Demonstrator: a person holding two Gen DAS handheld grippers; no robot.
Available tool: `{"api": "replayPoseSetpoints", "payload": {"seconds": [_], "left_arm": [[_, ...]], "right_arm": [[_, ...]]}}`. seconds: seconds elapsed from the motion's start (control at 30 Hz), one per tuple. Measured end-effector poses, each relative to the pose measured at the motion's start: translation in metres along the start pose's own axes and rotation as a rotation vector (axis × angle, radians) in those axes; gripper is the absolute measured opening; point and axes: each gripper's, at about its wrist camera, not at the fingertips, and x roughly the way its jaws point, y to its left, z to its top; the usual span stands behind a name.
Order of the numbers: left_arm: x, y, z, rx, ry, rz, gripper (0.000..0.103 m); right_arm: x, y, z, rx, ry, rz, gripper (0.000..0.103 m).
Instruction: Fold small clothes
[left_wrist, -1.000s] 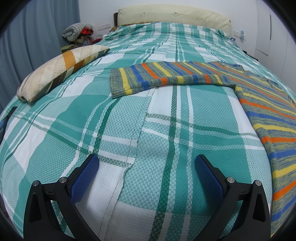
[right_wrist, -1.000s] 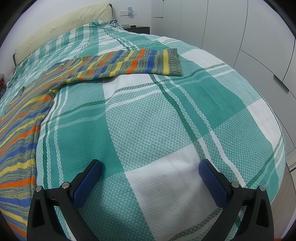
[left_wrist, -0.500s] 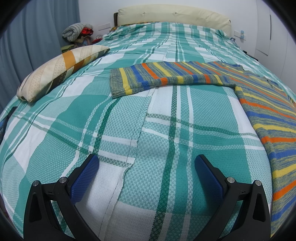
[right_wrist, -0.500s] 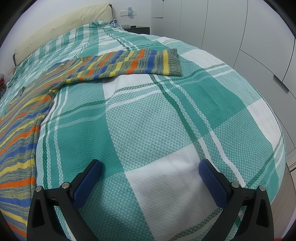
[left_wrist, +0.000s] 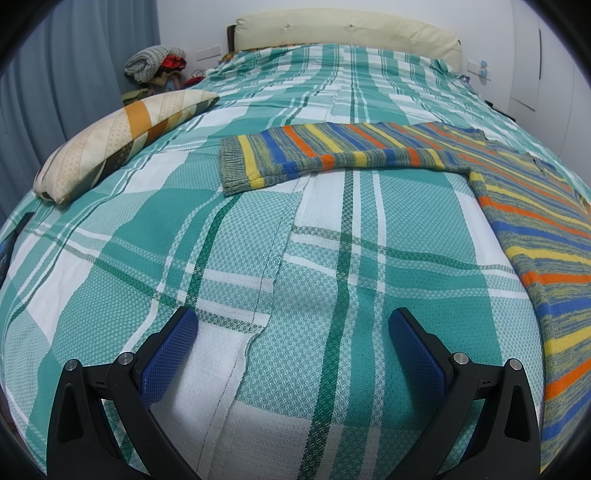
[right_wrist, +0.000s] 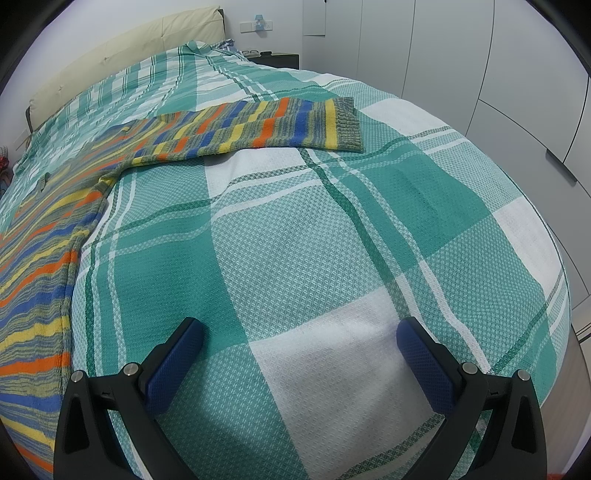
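A striped knit sweater in blue, yellow, orange and grey lies flat on the bed, sleeves spread. In the left wrist view one sleeve stretches leftward ahead of my left gripper, which is open and empty over the bedspread. In the right wrist view the sweater body lies at the left and the other sleeve reaches right, its ribbed cuff ahead. My right gripper is open, empty, and apart from the cloth.
The green and white plaid bedspread covers the bed. A striped pillow lies at the left edge, a cream headboard behind. A pile of clothes sits by the curtain. White wardrobe doors stand right of the bed.
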Motion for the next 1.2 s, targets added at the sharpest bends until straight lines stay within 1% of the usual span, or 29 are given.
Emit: {"api": "replayPoseSetpoints", "payload": {"seconds": [1.03, 1.1, 1.2], "left_arm": [[0.001, 0.002, 0.0, -0.001, -0.005, 0.0, 0.103], [0.002, 0.003, 0.001, -0.008, 0.002, -0.012, 0.103], [0.003, 0.01, 0.005, -0.047, 0.045, -0.072, 0.103]], "right_arm": [[-0.002, -0.001, 0.001, 0.001, -0.007, 0.001, 0.103], [-0.002, -0.001, 0.001, 0.001, -0.007, -0.001, 0.103], [-0.004, -0.003, 0.004, 0.001, 0.013, 0.01, 0.103]]}}
